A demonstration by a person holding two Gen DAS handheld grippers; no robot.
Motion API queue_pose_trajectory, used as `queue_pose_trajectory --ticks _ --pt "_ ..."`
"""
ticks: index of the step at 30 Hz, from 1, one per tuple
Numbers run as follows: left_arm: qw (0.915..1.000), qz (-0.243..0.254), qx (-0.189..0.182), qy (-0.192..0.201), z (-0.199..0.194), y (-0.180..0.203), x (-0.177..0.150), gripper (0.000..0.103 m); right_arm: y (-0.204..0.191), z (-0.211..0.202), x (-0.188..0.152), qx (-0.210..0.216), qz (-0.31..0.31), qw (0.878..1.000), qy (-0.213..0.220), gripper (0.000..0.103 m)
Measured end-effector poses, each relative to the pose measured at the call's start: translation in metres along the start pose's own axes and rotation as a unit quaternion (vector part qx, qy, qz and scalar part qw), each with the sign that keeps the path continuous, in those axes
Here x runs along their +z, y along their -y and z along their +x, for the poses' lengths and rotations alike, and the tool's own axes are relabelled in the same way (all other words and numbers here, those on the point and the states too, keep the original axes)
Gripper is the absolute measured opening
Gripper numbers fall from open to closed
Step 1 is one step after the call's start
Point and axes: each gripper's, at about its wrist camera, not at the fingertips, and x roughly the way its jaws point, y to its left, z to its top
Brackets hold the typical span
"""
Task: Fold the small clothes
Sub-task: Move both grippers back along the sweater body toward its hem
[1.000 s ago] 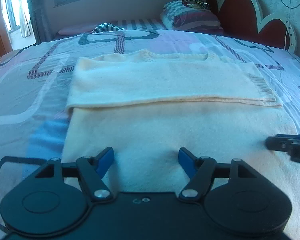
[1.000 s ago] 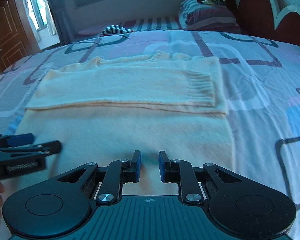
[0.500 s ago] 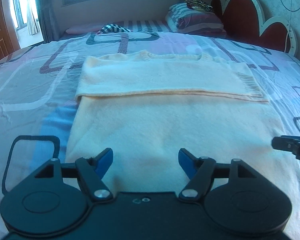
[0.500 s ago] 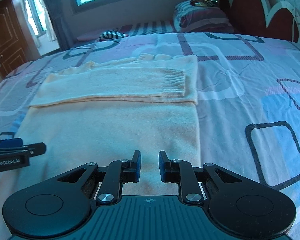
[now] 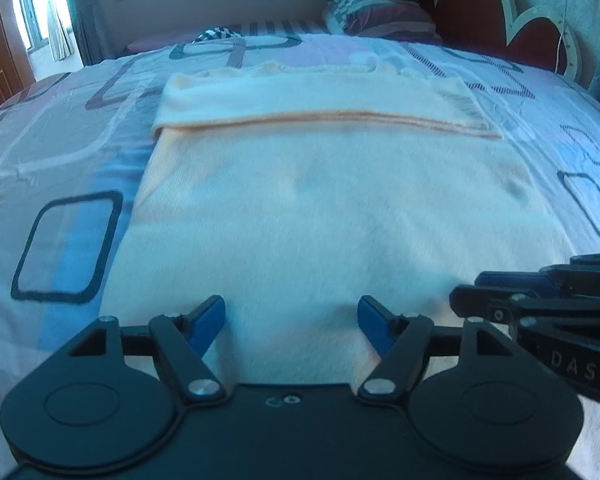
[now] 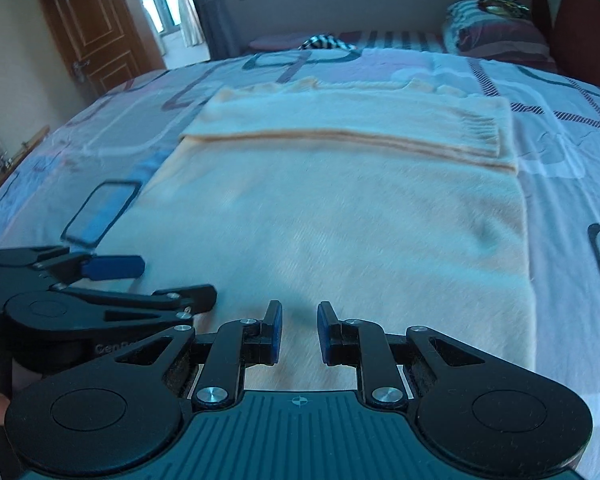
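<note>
You are hovering both grippers over the near hem of the cream sweater [image 5: 320, 208] lying flat on the bed [image 5: 60, 128], sleeves folded across: left gripper [image 5: 291, 322] gaping wide, right gripper [image 6: 299, 330] narrowed, both empty, likely lining up the next fold.

Sweater [image 5: 324, 216] lies on the bed [image 5: 60, 128]; pillow [image 5: 380, 20] behind; tongs before it.

You worked over a bed [image 5: 80, 128] covered with a pale sheet printed in dark rounded squares. A cream sweater [image 5: 320, 208] lay flat on it, sleeves folded across the chest. Striped pillows [image 6: 496, 34] and a striped cloth [image 6: 326, 43] lay at the far end.
</note>
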Motion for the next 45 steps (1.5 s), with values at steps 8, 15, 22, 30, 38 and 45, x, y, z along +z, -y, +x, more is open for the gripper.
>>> queue_pose_trajectory --ticks 8,15,22,30,38,45 --pt "1.0000 0.003 -0.002 0.000 -0.013 -0.017 -0.021 0.077 -0.002 -0.016 -0.034 -0.064 -0.020 0.998 0.003 0.019" --pt "0.9998 0.009 -0.016 0.010 -0.031 -0.040 -0.046 0.078 0.005 -0.038 -0.054 -0.124 0.019 0.992 0.003 0.019" --pt "0.9994 -0.002 -0.030 0.017 -0.056 -0.056 -0.060 0.074 -0.020 -0.059 -0.061 -0.122 0.055 0.991 0.017 0.019" --pt "0.9976 0.028 -0.063 0.011 -0.080 -0.045 -0.086 0.076 -0.075 -0.064 -0.079 -0.082 0.042 0.996 0.005 0.019" --pt "0.9978 0.030 -0.060 -0.003 -0.083 -0.054 -0.110 0.078 -0.083 -0.068 -0.107 -0.101 0.045 0.994 -0.010 0.019" --pt "0.9985 0.019 -0.051 -0.003 -0.088 -0.065 -0.115 0.079 -0.059 -0.088 -0.119 -0.135 0.078 0.988 -0.002 0.019"
